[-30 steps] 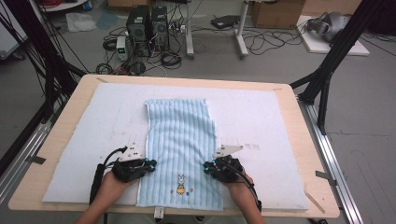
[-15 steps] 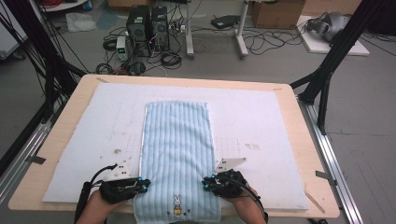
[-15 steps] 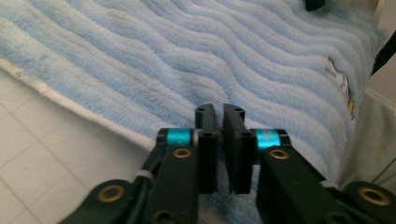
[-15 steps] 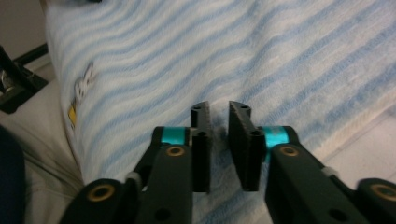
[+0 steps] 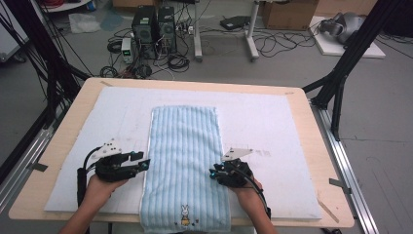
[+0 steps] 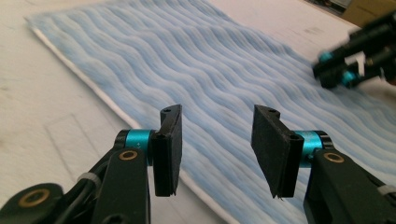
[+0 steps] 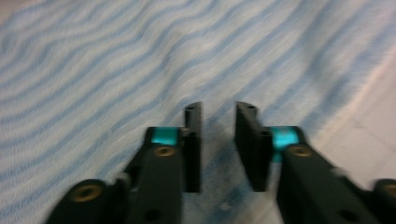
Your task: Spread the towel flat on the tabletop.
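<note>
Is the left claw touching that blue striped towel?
Apart. In the left gripper view, the left claw has just been opening, nothing between its pads, with the towel lying below and beyond them.

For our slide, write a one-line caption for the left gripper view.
Open left gripper poised above the striped blue towel's white edge.

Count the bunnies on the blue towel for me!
1. A single little bunny is stitched near the towel's near end, by the table's front edge, between the person's two arms. The towel lies flat, so none seem hidden on top.
</note>
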The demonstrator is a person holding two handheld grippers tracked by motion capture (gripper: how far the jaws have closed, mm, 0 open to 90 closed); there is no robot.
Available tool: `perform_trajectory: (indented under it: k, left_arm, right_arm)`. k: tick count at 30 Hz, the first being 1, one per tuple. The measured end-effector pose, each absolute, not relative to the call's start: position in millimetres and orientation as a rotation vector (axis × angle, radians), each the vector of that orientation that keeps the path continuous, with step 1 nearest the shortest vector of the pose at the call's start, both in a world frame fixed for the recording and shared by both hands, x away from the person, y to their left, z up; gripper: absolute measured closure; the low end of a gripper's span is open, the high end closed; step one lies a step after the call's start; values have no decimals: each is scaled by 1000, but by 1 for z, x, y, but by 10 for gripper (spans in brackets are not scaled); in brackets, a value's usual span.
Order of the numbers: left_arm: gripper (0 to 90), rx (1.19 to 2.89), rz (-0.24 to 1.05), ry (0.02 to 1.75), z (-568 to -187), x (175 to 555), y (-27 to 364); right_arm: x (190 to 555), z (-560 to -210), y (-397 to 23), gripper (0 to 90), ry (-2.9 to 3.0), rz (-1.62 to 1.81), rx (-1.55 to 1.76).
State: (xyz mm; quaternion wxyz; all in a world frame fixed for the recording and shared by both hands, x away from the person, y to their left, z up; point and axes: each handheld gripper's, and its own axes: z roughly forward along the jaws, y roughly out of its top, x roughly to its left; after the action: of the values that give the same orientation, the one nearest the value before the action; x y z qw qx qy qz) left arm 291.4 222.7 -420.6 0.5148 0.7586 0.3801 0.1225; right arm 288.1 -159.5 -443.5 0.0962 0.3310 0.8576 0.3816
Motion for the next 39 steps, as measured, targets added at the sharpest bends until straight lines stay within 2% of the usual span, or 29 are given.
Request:
perform_trajectory:
  k: [1,2,8,12,14,21,24,27,31,39]
  left_arm:
    - [528,1814,300,923,-420,295,224]
    - [524,1809,305,931,-420,299,226]
    - [486,1799,303,957,-422,313,229]
    - [476,1792,294,956,-425,322,226]
    - [470,1789,299,950,-425,326,224]
    - [453,1797,337,931,-428,332,220]
    - [413,1781,330,960,-429,334,223]
    - [327,1750,342,979,-429,334,225]
    - [222,1748,359,1013,-429,334,225]
    - [230,1766,340,997,-431,334,223]
  right_arm:
    - [286,-443,-158,857,2550,1119,962]
    - [285,-442,-159,870,2565,1116,959]
    - [273,-439,-165,868,2650,1104,905]
    - [279,-436,-172,695,2637,1170,918]
    - [290,-432,-181,629,2556,1248,984]
    - [345,-422,-202,591,2315,1228,1152]
    - [368,-422,-202,535,2262,1204,1149]
    - [391,-425,-198,510,2245,1166,1192]
    - [421,-432,-189,513,2228,1103,1265]
    - [458,-445,-172,590,2170,1121,1403]
